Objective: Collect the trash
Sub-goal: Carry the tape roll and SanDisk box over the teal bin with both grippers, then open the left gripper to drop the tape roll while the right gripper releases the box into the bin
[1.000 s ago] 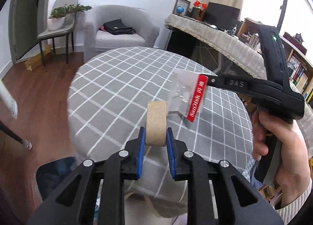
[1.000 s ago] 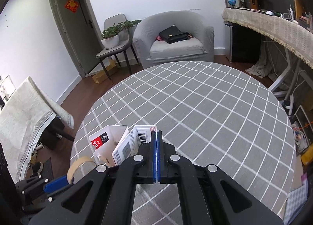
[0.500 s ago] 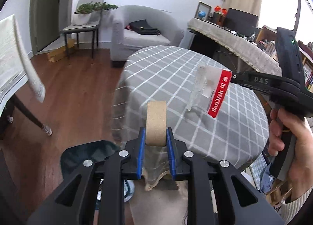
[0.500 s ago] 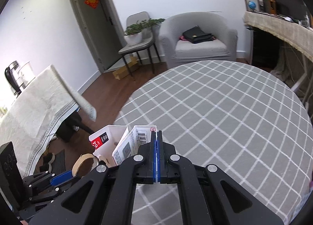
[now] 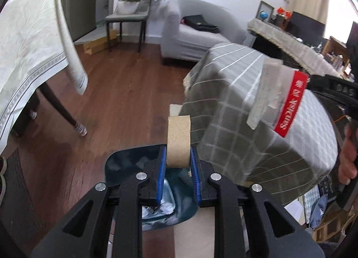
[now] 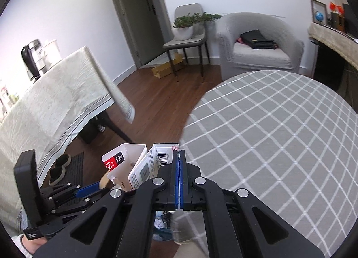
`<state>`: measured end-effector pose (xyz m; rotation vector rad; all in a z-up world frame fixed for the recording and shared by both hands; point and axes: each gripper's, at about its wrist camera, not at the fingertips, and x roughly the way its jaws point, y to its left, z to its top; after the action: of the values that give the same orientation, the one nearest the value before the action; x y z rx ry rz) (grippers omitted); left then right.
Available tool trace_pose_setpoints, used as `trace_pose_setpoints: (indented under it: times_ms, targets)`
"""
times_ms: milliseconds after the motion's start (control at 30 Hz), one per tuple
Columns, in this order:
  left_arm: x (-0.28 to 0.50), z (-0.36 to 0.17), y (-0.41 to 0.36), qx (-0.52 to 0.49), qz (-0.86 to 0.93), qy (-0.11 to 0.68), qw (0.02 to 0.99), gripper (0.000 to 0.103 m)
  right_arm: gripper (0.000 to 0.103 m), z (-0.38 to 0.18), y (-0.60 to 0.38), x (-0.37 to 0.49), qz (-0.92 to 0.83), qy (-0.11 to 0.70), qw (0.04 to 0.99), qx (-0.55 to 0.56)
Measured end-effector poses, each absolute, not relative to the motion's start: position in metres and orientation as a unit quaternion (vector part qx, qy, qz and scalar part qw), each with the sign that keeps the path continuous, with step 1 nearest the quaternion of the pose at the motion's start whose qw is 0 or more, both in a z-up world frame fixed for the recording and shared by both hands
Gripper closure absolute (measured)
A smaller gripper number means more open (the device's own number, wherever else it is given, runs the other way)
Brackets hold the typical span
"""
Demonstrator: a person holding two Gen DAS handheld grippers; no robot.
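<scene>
Both my grippers are loaded: left gripper (image 5: 178, 164) clamps the cardboard tape core (image 5: 178, 140) at lower centre, over the dark bin (image 5: 125, 164); right gripper (image 6: 178, 164) pinches the torn card package (image 6: 143, 166). Dropping both remains, I judge.

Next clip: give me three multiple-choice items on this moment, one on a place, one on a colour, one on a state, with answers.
1. Where is the bin?
A. on the floor beside the round table
B. on the armchair
C. on the round table

2. What colour is the band on the plastic package?
A. green
B. red
C. yellow

3. What are the left tongs doing?
A. standing wide open, empty
B. shut on a spoon
C. shut on the tape roll

Answers: 1 A, it stands on the wooden floor by the draped cloth; 2 B, red strip with white lettering; 3 C, blue pads press both sides of the roll.
</scene>
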<state>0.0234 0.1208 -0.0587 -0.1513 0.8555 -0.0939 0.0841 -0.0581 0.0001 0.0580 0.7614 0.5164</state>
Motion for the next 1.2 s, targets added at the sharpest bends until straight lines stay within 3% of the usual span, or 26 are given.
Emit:
trace_pose_setpoints:
  times_ms: [1000, 1033, 1100, 1200]
  targets:
    - [0.039, -0.180, 0.191, -0.105, -0.023, 0.569, 0.815, 0.080, 0.103, -0.091, 0.069, 0.092, 0.267, 0.474, 0.831, -0.112]
    - [0.038, -0.182, 0.191, -0.104, -0.022, 0.572, 0.813, 0.078, 0.103, -0.093, 0.072, 0.093, 0.267, 0.477, 0.830, -0.115]
    - [0.036, -0.183, 0.190, -0.102, -0.023, 0.573, 0.813, 0.059, 0.103, -0.098, 0.074, 0.095, 0.265, 0.482, 0.827, -0.117]
    - [0.032, -0.179, 0.193, -0.097, -0.021, 0.564, 0.820, 0.058, 0.103, -0.109, 0.080, 0.096, 0.263, 0.493, 0.821, -0.121]
